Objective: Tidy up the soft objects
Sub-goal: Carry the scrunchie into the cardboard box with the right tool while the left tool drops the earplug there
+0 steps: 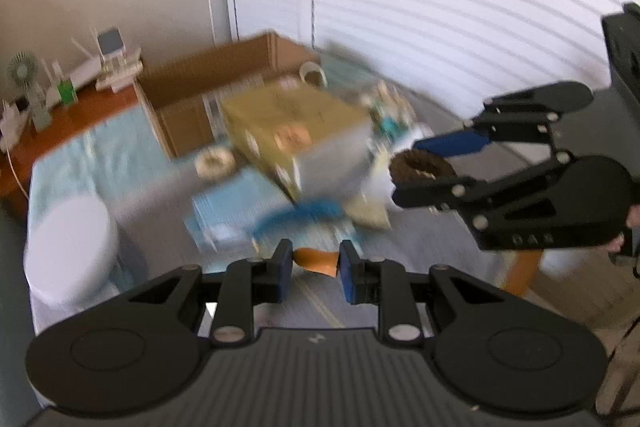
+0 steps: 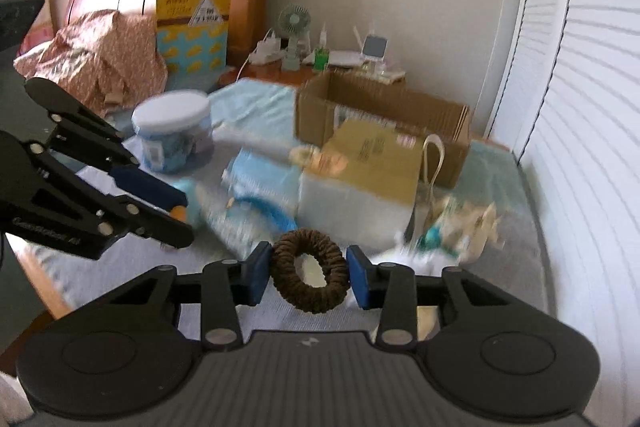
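Observation:
A brown scrunchie (image 2: 306,239) hangs between the blue pads of my right gripper (image 2: 308,269), which is shut on it above the bed. In the left wrist view the same scrunchie (image 1: 414,158) shows in the right gripper (image 1: 412,169) at the right. My left gripper (image 1: 316,261) is shut on a small orange soft piece (image 1: 316,262). From the right wrist view the left gripper (image 2: 182,217) reaches in from the left with the orange piece (image 2: 179,213) at its tip. A white scrunchie (image 1: 214,161) and a blue band (image 1: 300,215) lie on the bed.
An open cardboard box (image 2: 380,115) stands at the back of the bed, with a tan-topped box (image 2: 372,163) in front of it. A white-lidded jar (image 2: 172,135) sits to the left. Small items (image 2: 460,223) are scattered at the right. Nightstand clutter (image 2: 296,39) and a louvred door (image 2: 580,107) border the bed.

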Motion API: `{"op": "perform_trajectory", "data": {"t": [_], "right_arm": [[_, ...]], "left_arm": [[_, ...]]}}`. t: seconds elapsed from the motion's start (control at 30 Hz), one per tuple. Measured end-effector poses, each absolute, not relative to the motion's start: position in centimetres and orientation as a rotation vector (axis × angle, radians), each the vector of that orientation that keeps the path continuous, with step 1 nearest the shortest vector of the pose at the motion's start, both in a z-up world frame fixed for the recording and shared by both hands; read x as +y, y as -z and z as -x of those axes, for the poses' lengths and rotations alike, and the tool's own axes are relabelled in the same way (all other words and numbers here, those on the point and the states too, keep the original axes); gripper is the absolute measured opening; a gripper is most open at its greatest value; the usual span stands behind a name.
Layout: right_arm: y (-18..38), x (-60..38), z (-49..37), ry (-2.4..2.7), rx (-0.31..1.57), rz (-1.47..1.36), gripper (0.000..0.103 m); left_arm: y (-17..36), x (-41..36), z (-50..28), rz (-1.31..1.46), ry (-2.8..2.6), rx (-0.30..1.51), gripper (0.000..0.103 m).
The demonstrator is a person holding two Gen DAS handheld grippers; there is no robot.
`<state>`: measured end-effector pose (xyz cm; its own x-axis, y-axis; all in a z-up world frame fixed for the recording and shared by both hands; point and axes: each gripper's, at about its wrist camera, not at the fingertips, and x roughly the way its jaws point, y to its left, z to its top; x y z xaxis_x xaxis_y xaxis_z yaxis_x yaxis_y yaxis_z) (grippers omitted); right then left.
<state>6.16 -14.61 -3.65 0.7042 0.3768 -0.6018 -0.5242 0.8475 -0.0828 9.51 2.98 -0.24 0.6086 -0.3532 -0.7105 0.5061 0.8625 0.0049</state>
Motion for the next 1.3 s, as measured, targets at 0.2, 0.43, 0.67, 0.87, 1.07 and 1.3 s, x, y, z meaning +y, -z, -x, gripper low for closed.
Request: {"op": "perform_trajectory", "data": {"t": [0.2, 0.43, 0.67, 0.87, 1.07, 1.3], "right_arm": [[1.7, -14.6, -9.7, -0.471, 0.564, 0.248, 0.046], [1.0, -14.9, -13.4, -0.438, 0.544, 0.240, 0.046], [1.1, -15.5, -16.0, -0.402, 0.555, 0.217, 0.046], [0.8, -15.8, -17.9, -0.398, 0.565, 0.196, 0.046], [-0.2, -15.1, -19.9, -0.403, 0.560, 0.219, 0.046], [-1.5, -13.2, -24.8, -0.410, 0.576, 0.230, 0.046]], "left_arm": [[-2.8, 3.1, -16.2, -0.215, 0.445, 0.677, 0.024], [-4.3, 2.4, -26.1, -0.198, 0.378, 0.647, 0.024], [-2.3, 2.4, -31.8, -0.164, 0.312, 0.691, 0.057], [-2.5, 3.9, -29.2, -0.142, 0.306, 0.671, 0.093], [-3.0, 4.6, -22.6, -0.208, 0.306, 0.648, 0.099], [-1.9, 4.5, -15.6, -0.222, 0.304, 0.641, 0.099]]}}
